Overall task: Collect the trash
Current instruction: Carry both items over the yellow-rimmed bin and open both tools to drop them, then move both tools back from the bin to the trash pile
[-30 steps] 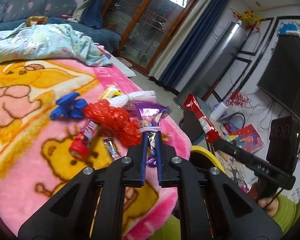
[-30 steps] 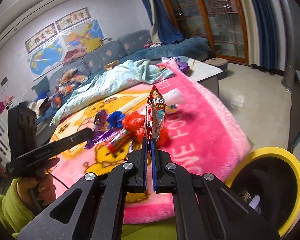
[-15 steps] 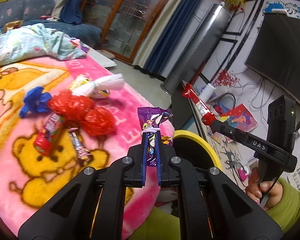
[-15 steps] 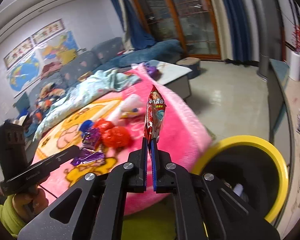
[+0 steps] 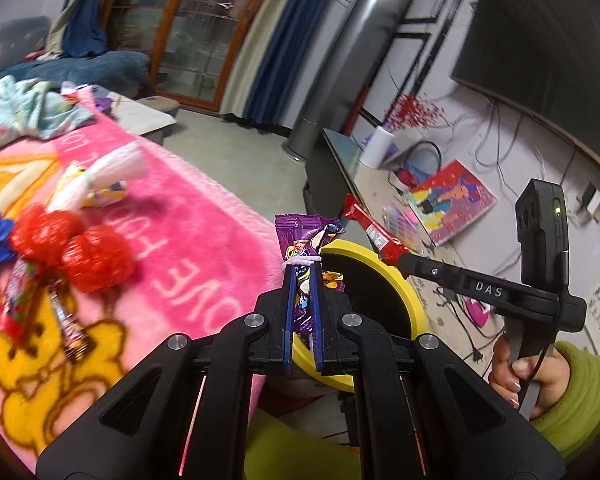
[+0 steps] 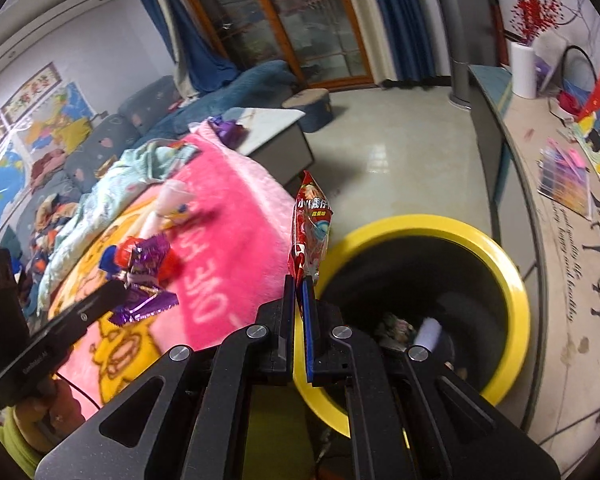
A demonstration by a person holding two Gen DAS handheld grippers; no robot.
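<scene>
The red snack wrapper (image 6: 310, 224) stands upright, long axis in line with the right gripper (image 6: 299, 280), whose fingers are clamped on its lower end at the near rim of the yellow-rimmed bin (image 6: 500, 268). The left gripper (image 5: 302, 270) pinches a purple wrapper (image 5: 306, 240) the same way, just short of that rim beside the pink blanket (image 5: 204, 232). The right hand looks nearer the opening, which lies ahead and below.

Left gripper (image 5: 302, 268): jaws clamped together, angled downward. Right gripper (image 6: 299, 280): jaws clamped together, angled downward. A hand (image 5: 536, 372) in a green sleeve grips each handle.
</scene>
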